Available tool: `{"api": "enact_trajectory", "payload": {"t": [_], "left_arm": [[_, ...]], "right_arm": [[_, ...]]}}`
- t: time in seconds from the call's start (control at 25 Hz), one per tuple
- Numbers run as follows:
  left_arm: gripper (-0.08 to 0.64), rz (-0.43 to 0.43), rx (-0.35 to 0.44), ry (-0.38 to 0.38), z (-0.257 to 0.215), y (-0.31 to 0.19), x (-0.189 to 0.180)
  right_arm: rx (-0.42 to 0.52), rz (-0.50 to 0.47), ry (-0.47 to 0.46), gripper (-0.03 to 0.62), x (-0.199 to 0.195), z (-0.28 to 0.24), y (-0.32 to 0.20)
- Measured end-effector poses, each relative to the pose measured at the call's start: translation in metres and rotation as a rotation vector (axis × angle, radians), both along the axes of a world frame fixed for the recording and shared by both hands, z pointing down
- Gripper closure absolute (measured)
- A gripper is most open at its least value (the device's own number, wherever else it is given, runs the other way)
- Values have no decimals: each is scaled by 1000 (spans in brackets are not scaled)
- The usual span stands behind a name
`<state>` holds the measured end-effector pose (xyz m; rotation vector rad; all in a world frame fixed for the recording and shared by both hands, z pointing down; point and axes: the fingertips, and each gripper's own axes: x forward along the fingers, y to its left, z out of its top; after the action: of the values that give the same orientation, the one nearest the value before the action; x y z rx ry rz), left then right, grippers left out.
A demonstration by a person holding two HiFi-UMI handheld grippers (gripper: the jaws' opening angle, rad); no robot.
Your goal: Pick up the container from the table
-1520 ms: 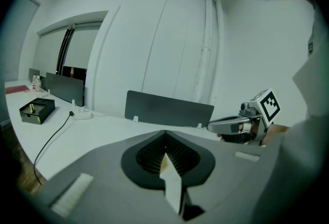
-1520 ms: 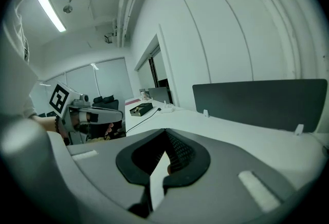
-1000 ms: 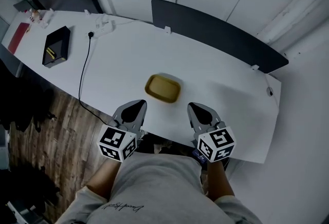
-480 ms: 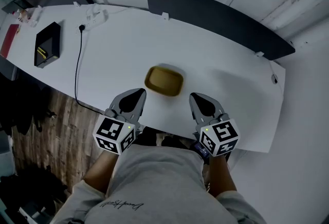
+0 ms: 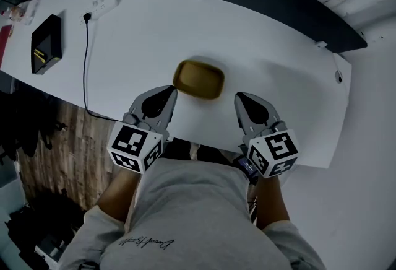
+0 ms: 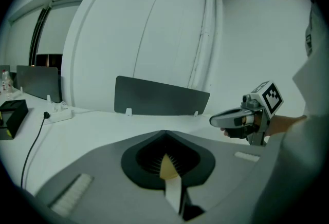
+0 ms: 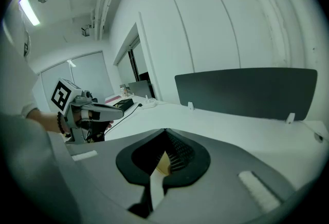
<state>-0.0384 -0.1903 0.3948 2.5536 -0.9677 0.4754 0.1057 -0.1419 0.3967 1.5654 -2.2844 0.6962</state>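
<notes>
Mustard-yellow container (image 5: 198,79) sits on the white desk (image 5: 278,58), near the desk's front edge. The left gripper (image 5: 171,90) is just beside the container's left end, and the right gripper (image 5: 239,97) is near its right end. Both grippers' fingers (image 5: 156,106) are pressed together, empty.

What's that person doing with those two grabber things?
A person holds a gripper in each hand at the near edge of the white table. A yellow container sits just ahead, between the left gripper and the right gripper. Both sets of jaws are shut on nothing, so the container isn't picked up yet.
</notes>
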Motion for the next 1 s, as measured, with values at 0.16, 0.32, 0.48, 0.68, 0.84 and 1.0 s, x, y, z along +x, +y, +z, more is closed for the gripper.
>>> {"api": "enact_trajectory", "payload": {"t": [0.16, 0.32, 0.48, 0.68, 0.84, 1.0], "left_arm": [[558, 0, -9, -6, 8, -8, 0], [558, 1, -22, -16, 18, -13, -2], [558, 4, -41, -24, 30, -15, -5], [558, 10, -55, -40, 44, -18, -10], [558, 15, -66, -54, 55, -23, -14], [558, 22, -95, -69, 73, -29, -16]], "right_arm": [[-25, 12, 4, 577, 5, 11, -1], [-51, 24, 3, 577, 8, 23, -2], [-67, 35, 7, 577, 9, 32, -2], [-86, 56, 6, 577, 10, 45, -4], [-103, 77, 7, 577, 10, 58, -6], [-119, 97, 3, 577, 11, 70, -10]]}}
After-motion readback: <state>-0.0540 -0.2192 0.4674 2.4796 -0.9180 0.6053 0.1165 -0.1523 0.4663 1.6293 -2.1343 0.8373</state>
